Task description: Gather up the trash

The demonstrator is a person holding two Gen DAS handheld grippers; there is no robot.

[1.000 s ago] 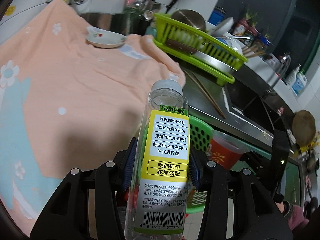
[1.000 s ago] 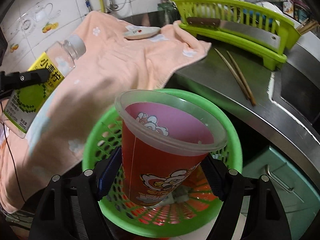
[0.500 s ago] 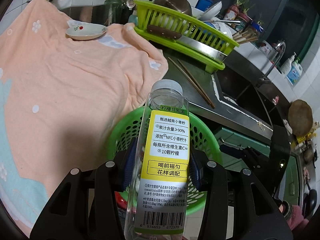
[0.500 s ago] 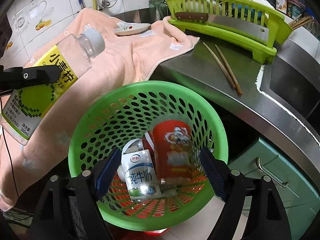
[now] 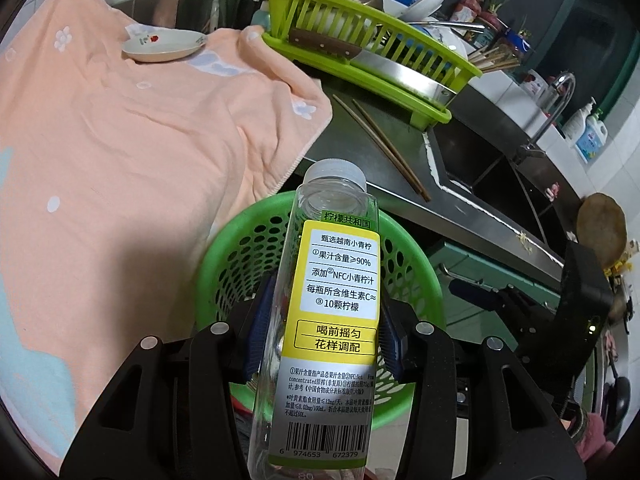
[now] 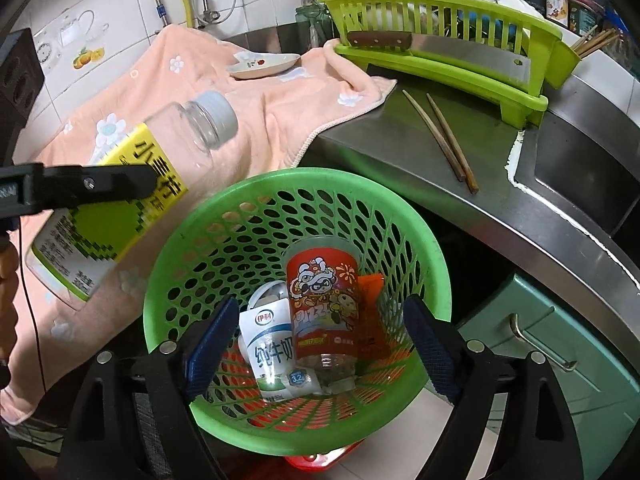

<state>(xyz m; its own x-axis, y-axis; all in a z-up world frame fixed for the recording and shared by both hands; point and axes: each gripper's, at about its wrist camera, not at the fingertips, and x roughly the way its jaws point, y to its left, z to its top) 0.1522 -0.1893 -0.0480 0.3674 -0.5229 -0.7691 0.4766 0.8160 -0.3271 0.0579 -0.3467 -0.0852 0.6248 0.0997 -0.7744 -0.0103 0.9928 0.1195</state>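
Observation:
My left gripper [image 5: 322,328] is shut on a clear plastic bottle [image 5: 332,312] with a yellow label and grey cap, held over the near rim of the green perforated basket [image 5: 224,256]. In the right wrist view the bottle [image 6: 120,184] hangs at the left, above and beside the basket [image 6: 416,240]. My right gripper [image 6: 316,344] is open and empty above the basket. Inside lie a red cartoon-print cup [image 6: 322,296], a white milk pouch [image 6: 272,348] and an orange wrapper [image 6: 370,316].
A peach flowered towel [image 5: 120,152] covers the counter at left, with a small dish [image 5: 164,44] on it. Two chopsticks [image 5: 380,144] lie on the steel counter. A green dish rack [image 5: 372,48] with a cleaver stands behind. The sink [image 5: 488,176] is to the right.
My right gripper opened and the red cup dropped into the basket, where it now rests. My left gripper carried the bottle right, from over the towel to over the basket rim.

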